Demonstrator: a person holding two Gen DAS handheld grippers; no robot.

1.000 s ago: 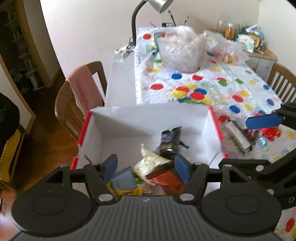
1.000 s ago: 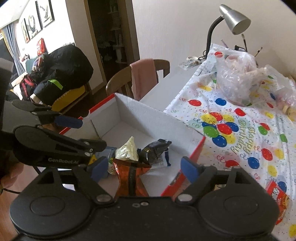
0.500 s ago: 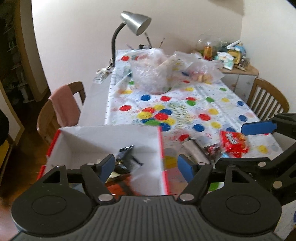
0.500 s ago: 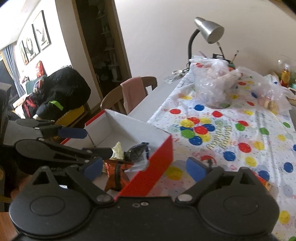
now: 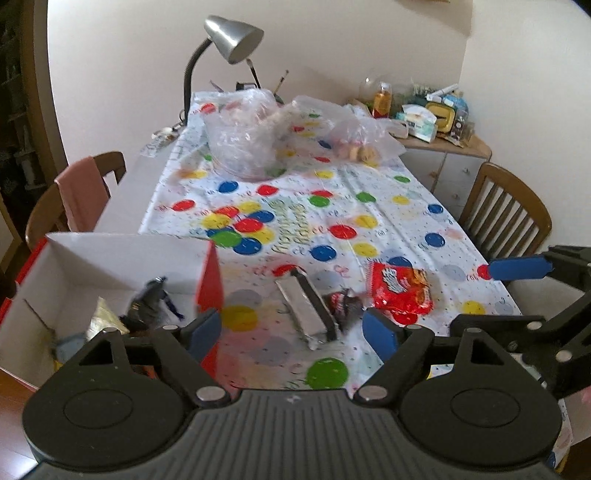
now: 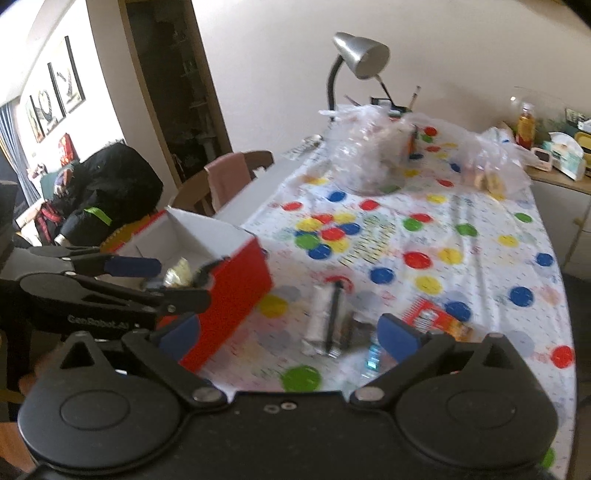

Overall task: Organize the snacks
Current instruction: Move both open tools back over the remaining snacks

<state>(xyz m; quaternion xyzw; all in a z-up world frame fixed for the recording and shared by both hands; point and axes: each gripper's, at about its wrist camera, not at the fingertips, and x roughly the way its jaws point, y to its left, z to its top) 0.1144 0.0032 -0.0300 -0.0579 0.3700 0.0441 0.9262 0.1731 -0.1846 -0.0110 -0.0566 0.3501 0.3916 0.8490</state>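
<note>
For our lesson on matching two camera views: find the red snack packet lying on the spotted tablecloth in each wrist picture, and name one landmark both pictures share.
Left wrist view: the red snack packet lies right of centre, beyond the right tong tip.
Right wrist view: the same packet lies lower right, partly hidden behind the right tong tip.
Shared landmark: the silver desk lamp at the table's far end.

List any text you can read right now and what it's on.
"GenRobot.AI": on the left gripper's black arm, seen from the right wrist.
Tablecloth script by the balloons: too blurred.
Red snack packet: print blurred.
Silver packet: no readable text.
</note>
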